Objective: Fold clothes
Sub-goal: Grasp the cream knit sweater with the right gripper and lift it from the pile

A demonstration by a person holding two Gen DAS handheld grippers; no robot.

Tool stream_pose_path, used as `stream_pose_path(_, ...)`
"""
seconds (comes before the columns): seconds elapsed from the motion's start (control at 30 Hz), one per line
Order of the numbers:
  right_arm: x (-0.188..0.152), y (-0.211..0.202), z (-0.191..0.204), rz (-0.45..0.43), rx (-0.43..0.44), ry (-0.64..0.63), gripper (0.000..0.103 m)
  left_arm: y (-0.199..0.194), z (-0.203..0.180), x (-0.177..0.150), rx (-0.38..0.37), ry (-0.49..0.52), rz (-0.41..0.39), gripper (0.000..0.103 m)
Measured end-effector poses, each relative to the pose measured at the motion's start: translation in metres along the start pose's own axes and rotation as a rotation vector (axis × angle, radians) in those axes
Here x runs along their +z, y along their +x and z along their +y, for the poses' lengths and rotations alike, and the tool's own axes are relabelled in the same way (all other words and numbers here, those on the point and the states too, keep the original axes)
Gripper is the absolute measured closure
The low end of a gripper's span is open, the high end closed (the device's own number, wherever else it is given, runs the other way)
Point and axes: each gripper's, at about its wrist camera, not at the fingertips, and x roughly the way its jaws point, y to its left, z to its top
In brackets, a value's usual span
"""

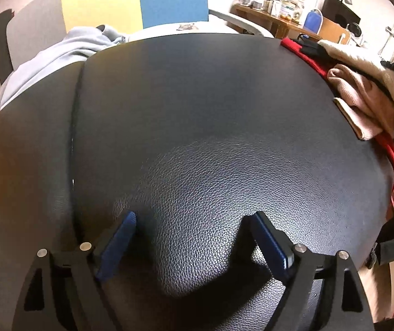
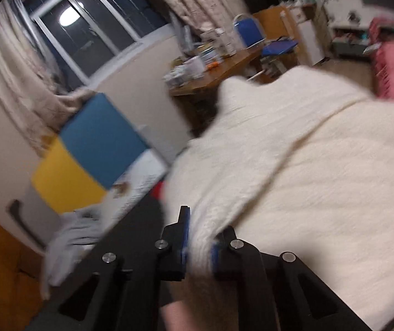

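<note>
Right gripper (image 2: 199, 237) pinches the cream sweater (image 2: 293, 165); draw it flat onto the black surface (image 1: 197, 110) (left gripper (image 1: 194, 237) wide, empty).

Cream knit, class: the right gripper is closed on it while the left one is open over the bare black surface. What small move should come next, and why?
Probably carry the cream knit over and lay it on the black surface. The right gripper is shut on it, the surface is bare, and the left gripper hangs open and empty above it, ready to take an edge and spread it.
</note>
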Motion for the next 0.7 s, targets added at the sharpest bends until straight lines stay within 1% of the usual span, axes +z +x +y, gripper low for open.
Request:
stream_pose_path(0.13,-0.027,0.003,0.031,0.049,0.204,0.002,0.090,0.001,0.001,0.005,0.003,-0.013,0.031,0.016)
stream_pose_path(0.17,-0.041,0.005,0.041,0.076,0.265,-0.005,0.090,-0.001,0.003,0.006,-0.014,-0.026,0.026,0.020)
stream_pose_path(0.2,-0.056,0.008,0.051,0.111,0.324,-0.006,0.090,-0.004,0.005,0.006,-0.031,-0.038,0.020,0.032)
stream_pose_path(0.27,-0.086,0.016,0.072,0.184,0.429,-0.020,0.090,-0.010,0.011,0.008,-0.061,-0.063,0.007,0.043)
stream_pose_path(0.3,-0.106,0.019,0.087,0.220,0.436,-0.058,0.089,-0.014,0.015,0.011,-0.071,-0.073,-0.005,0.043)
stream_pose_path(0.37,-0.145,0.026,0.116,0.293,0.445,-0.137,0.082,-0.024,0.022,0.016,-0.090,-0.094,-0.028,0.043)
stream_pose_path(0.4,-0.165,0.027,0.133,0.303,0.386,-0.220,0.063,-0.029,0.025,0.019,-0.085,-0.096,-0.044,0.043)
stream_pose_path(0.43,-0.185,0.027,0.150,0.312,0.324,-0.305,0.042,-0.036,0.025,0.023,-0.064,-0.088,-0.063,0.042)
stream_pose_path(0.47,-0.211,0.024,0.170,0.313,0.247,-0.408,0.035,-0.043,0.025,0.027,-0.050,-0.075,-0.086,0.042)
stream_pose_path(0.5,-0.226,0.020,0.179,0.298,0.224,-0.457,0.033,-0.051,0.023,0.032,-0.047,-0.054,-0.111,0.042)
stream_pose_path(0.53,-0.241,0.015,0.187,0.282,0.203,-0.503,0.033,-0.058,0.018,0.038,-0.045,-0.032,-0.134,0.042)
stream_pose_path(0.57,-0.253,0.007,0.188,0.281,0.234,-0.492,0.033,-0.066,0.013,0.044,-0.040,-0.003,-0.160,0.042)
stream_pose_path(0.63,-0.260,-0.008,0.174,0.280,0.267,-0.409,0.034,-0.080,-0.003,0.054,-0.059,0.078,-0.211,0.042)
stream_pose_path(0.7,-0.265,-0.025,0.155,0.289,0.291,-0.328,0.034,-0.092,-0.024,0.063,-0.113,0.158,-0.248,0.042)
